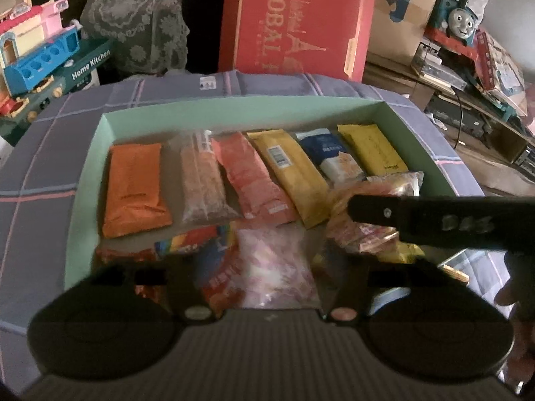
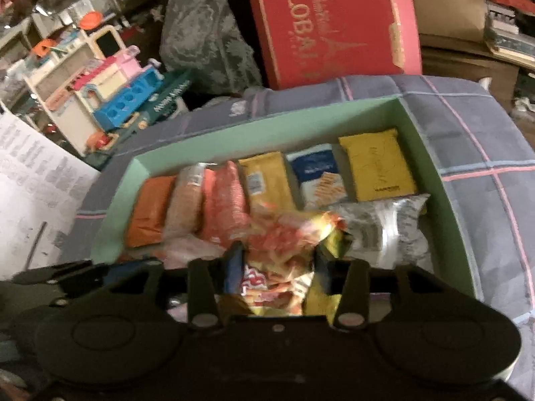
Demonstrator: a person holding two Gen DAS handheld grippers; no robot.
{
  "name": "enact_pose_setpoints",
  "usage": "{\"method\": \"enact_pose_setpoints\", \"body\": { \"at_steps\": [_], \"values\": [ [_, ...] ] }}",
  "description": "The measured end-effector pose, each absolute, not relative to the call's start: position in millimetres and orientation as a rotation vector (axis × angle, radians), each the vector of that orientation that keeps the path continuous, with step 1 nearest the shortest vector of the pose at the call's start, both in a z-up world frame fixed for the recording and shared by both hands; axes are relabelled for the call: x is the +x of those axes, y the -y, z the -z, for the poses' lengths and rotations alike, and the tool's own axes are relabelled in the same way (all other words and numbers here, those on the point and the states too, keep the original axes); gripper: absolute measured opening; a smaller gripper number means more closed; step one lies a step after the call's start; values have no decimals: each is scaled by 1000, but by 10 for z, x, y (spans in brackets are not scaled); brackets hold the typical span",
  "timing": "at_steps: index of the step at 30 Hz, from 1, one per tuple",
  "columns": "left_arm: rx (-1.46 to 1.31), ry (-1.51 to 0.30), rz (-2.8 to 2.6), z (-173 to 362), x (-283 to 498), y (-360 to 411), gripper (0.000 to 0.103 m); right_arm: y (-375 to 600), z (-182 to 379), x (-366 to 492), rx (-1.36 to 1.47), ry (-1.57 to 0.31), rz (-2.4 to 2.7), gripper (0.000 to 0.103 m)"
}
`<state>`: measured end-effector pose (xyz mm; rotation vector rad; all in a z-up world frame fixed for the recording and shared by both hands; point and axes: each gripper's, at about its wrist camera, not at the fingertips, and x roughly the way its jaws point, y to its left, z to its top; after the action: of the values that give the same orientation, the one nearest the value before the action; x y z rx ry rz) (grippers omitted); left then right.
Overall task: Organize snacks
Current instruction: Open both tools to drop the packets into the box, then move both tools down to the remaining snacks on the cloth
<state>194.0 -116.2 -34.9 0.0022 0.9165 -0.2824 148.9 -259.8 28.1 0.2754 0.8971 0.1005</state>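
A green box [image 1: 234, 107] on a grey checked cushion holds a back row of snack packs: orange [image 1: 133, 190], clear grainy [image 1: 202, 180], pink [image 1: 252, 177], yellow [image 1: 292, 177], blue-white [image 1: 334, 157], yellow [image 1: 371, 148]. A front row holds a pink-white bag [image 1: 274, 267] and colourful packs. My left gripper [image 1: 267, 280] is open over the front row, empty. My right gripper [image 2: 277, 267] is shut on a crinkly orange-yellow snack bag [image 2: 287, 234], held over the box's front right, next to a silver bag [image 2: 384, 230]. It shows in the left wrist view [image 1: 364, 230] too.
A red "GLOBAL" box [image 1: 297, 20] stands behind the cushion. Toy kitchen sets [image 1: 43, 56] lie at left, a toy train [image 1: 458, 20] and shelves at right. A printed sheet [image 2: 30, 187] lies at far left in the right wrist view.
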Motion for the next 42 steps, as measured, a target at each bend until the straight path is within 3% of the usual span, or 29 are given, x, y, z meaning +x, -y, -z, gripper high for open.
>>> {"method": "enact_pose_setpoints", "body": {
  "at_steps": [1,2,28,42],
  "values": [
    [7,-902,271,329,1921,1149,102,2605,-331,1468,282,-874,-95,99],
    [11,-889,261,309,1903,1134,103,2611,-379,1446,285,-848,-92,103],
    [-36,-859,268,-225,1238,1039,103,2684,-898,654,317,-770,-64,103],
    [-8,-910,272,-22,808,1036,103,2985,-821,109,381,-747,-22,103]
  ]
}}
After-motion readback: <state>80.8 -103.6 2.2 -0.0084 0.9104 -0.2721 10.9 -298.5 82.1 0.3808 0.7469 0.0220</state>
